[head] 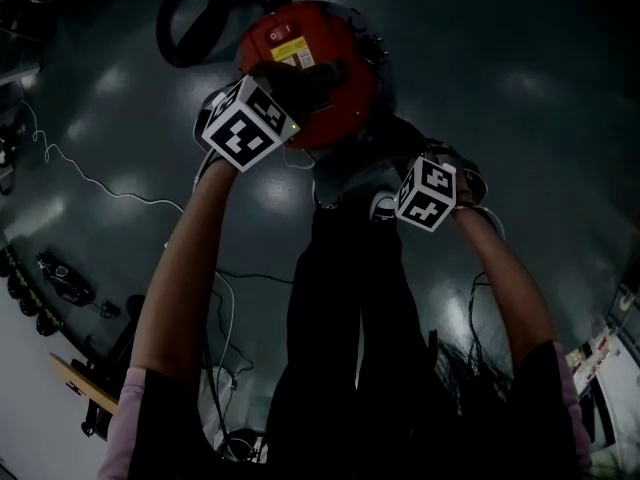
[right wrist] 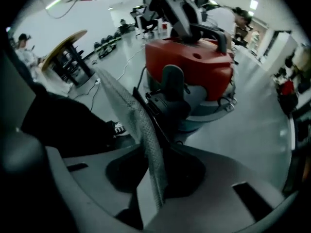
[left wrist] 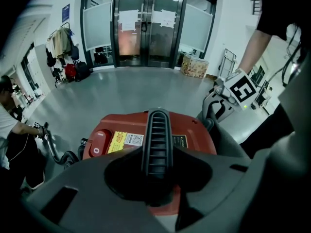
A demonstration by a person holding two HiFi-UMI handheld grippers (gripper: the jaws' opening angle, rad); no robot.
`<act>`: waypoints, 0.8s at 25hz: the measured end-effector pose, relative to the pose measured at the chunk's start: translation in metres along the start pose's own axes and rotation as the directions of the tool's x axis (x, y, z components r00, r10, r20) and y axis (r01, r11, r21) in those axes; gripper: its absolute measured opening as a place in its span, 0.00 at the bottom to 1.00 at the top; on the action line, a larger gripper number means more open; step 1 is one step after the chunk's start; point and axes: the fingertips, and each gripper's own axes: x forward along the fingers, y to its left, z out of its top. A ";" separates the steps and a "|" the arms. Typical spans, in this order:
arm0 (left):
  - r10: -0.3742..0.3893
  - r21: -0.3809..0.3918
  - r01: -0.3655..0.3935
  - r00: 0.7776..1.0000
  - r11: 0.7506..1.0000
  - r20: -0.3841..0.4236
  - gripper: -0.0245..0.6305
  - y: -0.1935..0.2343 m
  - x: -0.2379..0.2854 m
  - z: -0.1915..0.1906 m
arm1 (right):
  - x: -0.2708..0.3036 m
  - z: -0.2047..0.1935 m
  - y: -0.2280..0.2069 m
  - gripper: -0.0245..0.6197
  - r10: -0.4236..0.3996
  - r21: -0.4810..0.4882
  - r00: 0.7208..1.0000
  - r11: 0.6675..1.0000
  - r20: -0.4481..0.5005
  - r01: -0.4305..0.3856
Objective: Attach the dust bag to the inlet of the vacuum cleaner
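We see the vacuum cleaner (head: 320, 78) standing on the grey floor (head: 520, 118), just ahead of the person's legs, with its red lid uppermost. The left gripper (left wrist: 158, 171) is over the top of it. Its jaws are closed on the black ribbed handle (left wrist: 156, 140) that runs across the lid, one jaw on each side and both pressing in. To the left of the handle, on the lid, are a red switch (left wrist: 98, 143) and a yellow label (left wrist: 121, 141). A black hose (head: 185, 23) loops on the floor beyond the machine, and a thin white cable (head: 100, 186) trails across the floor to the left.

The right gripper (right wrist: 153, 178) is lower and to the right, beside the vacuum's grey lower body. Its jaws are pinching the dust bag (right wrist: 138, 123), a pale grey woven sheet that we see edge-on. The bag rises from between the jaws towards the left, and it is off the floor. Its upper part lies close against a black fitting (right wrist: 167, 106) on the side of the machine, below the red lid. This may be the inlet, but the view is dim and warped. We cannot tell whether the bag is touching it or only near it.
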 end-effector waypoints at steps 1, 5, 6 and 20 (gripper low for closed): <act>0.002 0.001 -0.002 1.000 1.000 -0.001 0.25 0.000 0.000 -0.001 | 0.000 -0.001 0.000 0.17 -0.017 0.111 1.000 0.994 0.017 0.015; -0.004 0.001 0.004 1.000 1.000 0.000 0.25 -0.003 0.003 0.000 | 0.004 -0.009 -0.006 0.11 -0.023 0.631 0.995 0.774 0.098 -0.044; -0.005 0.000 0.005 1.000 1.000 0.001 0.25 -0.002 0.004 0.000 | 0.005 -0.009 -0.009 0.11 -0.026 0.667 0.994 0.743 0.108 -0.053; -0.051 -0.047 0.055 0.996 0.997 0.071 0.25 0.000 0.003 -0.001 | 0.003 -0.006 -0.010 0.13 0.051 0.474 0.996 0.877 0.077 -0.082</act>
